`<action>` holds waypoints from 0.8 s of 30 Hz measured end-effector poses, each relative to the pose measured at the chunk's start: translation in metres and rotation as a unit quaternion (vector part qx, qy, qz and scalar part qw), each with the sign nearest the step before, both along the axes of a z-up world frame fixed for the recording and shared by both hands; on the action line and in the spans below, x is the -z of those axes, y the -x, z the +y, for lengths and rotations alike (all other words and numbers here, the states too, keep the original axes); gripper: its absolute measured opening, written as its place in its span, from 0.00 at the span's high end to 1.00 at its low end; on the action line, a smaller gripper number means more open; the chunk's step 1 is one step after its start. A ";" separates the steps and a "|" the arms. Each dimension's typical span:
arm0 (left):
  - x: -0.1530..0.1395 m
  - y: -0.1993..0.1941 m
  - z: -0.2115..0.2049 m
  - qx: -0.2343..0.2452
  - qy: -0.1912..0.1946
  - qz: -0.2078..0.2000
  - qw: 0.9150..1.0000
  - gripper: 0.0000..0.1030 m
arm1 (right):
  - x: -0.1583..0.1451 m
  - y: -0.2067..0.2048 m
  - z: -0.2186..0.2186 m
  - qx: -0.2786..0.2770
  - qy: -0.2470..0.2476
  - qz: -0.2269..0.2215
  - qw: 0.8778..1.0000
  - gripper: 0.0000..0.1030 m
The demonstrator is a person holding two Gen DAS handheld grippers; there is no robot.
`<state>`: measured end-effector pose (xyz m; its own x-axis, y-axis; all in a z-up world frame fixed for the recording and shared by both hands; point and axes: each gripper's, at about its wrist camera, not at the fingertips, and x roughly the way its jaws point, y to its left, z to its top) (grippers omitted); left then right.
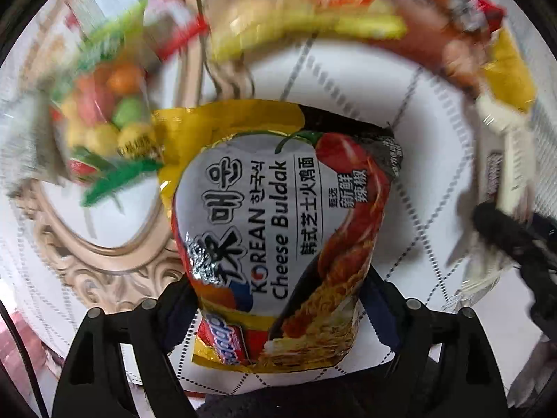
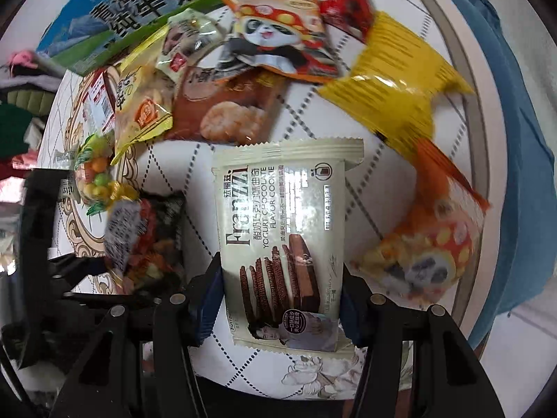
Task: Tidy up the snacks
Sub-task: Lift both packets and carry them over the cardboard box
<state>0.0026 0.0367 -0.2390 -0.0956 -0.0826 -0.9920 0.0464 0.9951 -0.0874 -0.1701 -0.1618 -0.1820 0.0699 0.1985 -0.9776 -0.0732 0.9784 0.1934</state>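
Packets differ by view: the left claw (image 1: 278, 299) clamps one glossy yellow-and-silver Cheese Buldak noodle packet (image 1: 278, 230) above the white quilted desk (image 1: 365, 80), while only the right-wrist camera shows the right claw (image 2: 280, 296) clamped on one cream Franzzi cookie packet (image 2: 283, 240).

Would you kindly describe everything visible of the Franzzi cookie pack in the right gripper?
The Franzzi cookie pack is a cream, glossy plastic wrapper with serrated end seals, printed "Yogurt Chocolate Flavor Cookie" beside pictured chocolate sandwich cookies. Sealed and intact, it points lengthwise away from the camera, clamped at its sides by the right gripper, above the white patterned table.
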 end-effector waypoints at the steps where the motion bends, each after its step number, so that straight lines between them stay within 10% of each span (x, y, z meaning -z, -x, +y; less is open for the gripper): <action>1: -0.013 0.010 0.001 0.004 0.003 -0.018 1.000 0.20 | -0.002 0.005 -0.006 0.006 0.000 -0.004 1.000 0.42; 12: -0.180 0.077 0.051 -0.031 0.097 -0.148 0.984 0.20 | -0.095 0.011 -0.060 0.037 -0.061 -0.070 0.995 0.42; 19: -0.265 0.054 0.097 -0.059 0.102 -0.221 0.968 0.20 | -0.194 -0.063 -0.039 -0.021 -0.088 -0.172 0.981 0.42; 24: -0.281 0.009 0.134 -0.089 0.071 -0.224 0.968 0.20 | -0.203 -0.151 -0.024 -0.052 -0.066 -0.198 0.977 0.42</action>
